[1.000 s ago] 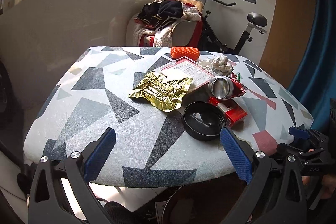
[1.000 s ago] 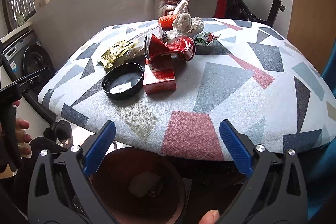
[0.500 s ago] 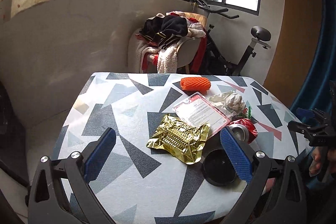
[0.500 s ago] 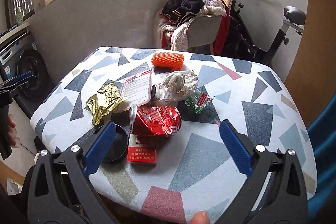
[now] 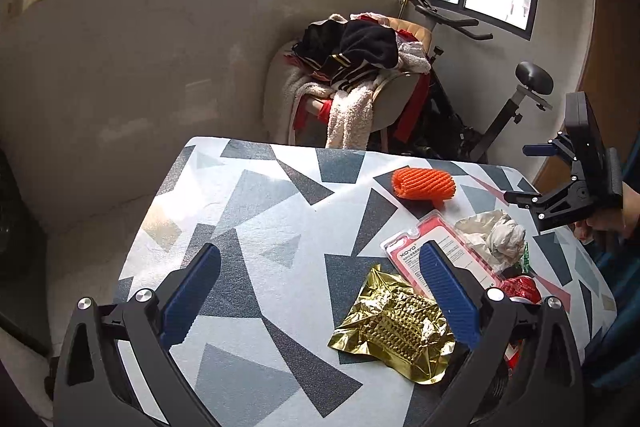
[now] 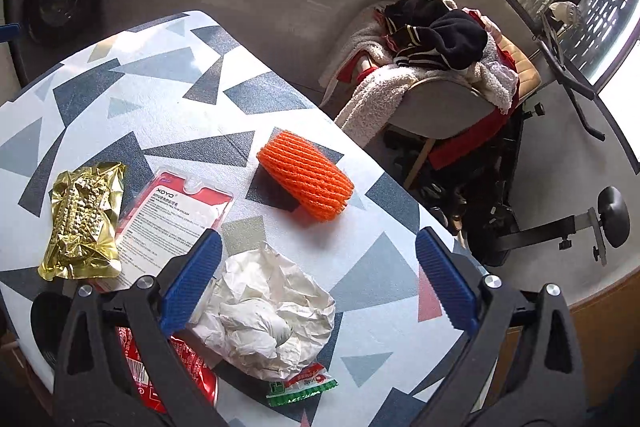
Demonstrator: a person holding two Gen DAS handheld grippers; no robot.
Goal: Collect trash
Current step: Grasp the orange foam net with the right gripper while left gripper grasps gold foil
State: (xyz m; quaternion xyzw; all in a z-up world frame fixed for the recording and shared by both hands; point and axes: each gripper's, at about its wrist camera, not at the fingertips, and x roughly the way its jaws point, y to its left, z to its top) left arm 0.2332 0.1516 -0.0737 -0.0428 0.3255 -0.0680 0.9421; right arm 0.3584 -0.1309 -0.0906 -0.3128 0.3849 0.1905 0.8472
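Trash all on the patterned table point(image 6: 120, 87): orange foam net point(image 6: 306, 181), crumpled paper point(image 6: 266, 311), gold foil pouch point(image 6: 82, 219), blister card point(image 6: 172, 211), crushed red can point(image 6: 180, 375); nothing collected yet, right gripper point(image 6: 318, 293) spread empty above paper, left gripper point(image 5: 320, 301) likewise spread, empty

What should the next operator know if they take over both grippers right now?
Left gripper: open, empty, over the patterned table.
Right gripper: open, empty, above the crumpled white paper wad.
On the table: orange foam fruit net, crinkled gold foil pouch, clear plastic blister pack with red card, crushed red drink can, small green-and-red sachet.
Done: nothing is gripped; the trash lies on the table.
Left: pick up every piece; the paper wad looks the likeliest first grab for the right gripper.
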